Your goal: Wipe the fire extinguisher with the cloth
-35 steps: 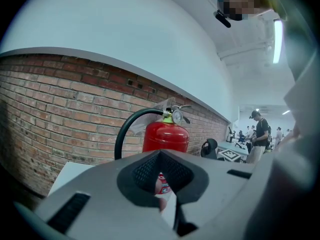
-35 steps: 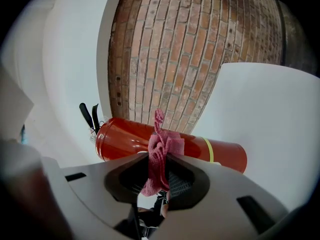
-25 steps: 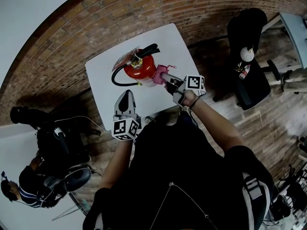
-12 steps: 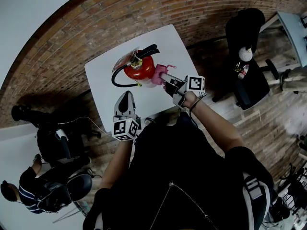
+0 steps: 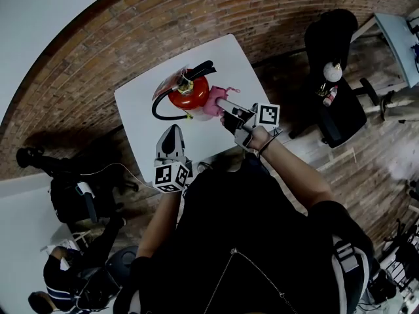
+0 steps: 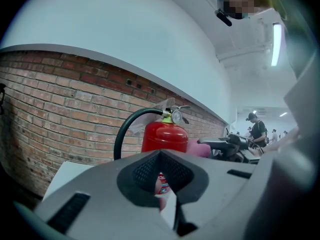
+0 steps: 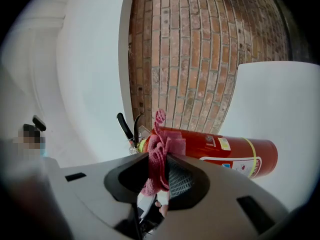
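Head view puts the extinguisher [image 5: 190, 92] upright near the middle of a white table [image 5: 141, 120], its black hose [image 5: 157, 110] looping out to the left. Bare tabletop lies open to the left and on the near side. The far and right edges run close behind and beside the red body, with brick floor [image 5: 85, 77] beyond. A black chair [image 5: 334, 90] stands well apart to the right.

The right gripper [image 5: 226, 107] reaches in from the right with the forearm stretched over the table's near-right edge. It pinches the pink cloth [image 5: 213, 103] and presses it against the cylinder's right side. In the right gripper view the cloth [image 7: 159, 156] bunches up between the jaws, just before the red body [image 7: 215, 151].

The left gripper [image 5: 173, 131] hovers low over the near edge, pointing at the extinguisher and apart from it, its jaws pressed together on nothing.

Compared with a second ago, both grippers and the cloth keep much the same places. The person [image 5: 72, 283] at lower left has moved down toward the frame's bottom.
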Demonstrator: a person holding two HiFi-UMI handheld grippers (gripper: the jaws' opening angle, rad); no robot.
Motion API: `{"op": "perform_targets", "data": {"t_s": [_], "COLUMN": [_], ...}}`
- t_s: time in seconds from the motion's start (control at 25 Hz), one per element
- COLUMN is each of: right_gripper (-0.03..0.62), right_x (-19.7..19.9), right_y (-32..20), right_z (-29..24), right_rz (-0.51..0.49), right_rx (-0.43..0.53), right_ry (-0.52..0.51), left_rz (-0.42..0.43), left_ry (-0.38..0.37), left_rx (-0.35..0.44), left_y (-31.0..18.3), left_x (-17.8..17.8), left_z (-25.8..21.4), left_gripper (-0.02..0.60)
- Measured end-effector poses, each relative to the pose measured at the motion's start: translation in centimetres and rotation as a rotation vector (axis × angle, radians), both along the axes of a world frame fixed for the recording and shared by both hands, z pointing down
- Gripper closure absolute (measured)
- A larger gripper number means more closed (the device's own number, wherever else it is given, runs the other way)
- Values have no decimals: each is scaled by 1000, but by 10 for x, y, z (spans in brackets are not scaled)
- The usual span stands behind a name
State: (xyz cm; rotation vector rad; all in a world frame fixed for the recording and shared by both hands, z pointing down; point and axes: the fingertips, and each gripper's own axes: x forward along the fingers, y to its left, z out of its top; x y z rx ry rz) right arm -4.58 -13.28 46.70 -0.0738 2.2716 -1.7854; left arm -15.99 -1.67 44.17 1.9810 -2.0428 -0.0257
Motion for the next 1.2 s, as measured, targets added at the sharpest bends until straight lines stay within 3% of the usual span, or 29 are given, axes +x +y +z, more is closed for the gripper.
{"op": "perform_targets", "data": {"t_s": [0.8, 1.04, 1.2], "right_gripper": [493, 493, 493], "right_x": [5, 16, 28], "right_y": [11, 8, 7], "right_z": [-51, -63, -36], "right_rz": [98, 199, 272], "right_rx": [29, 49, 27], "right_ry": [-93, -146, -102], "left_rz": [72, 101, 129], "left_ry": [25, 41, 48], "left_rx": [12, 7, 2], "left_y": [0, -1, -1], "left_x": [-4, -13, -20], "left_z": [4, 10, 14], "left_gripper": [574, 574, 574]}}
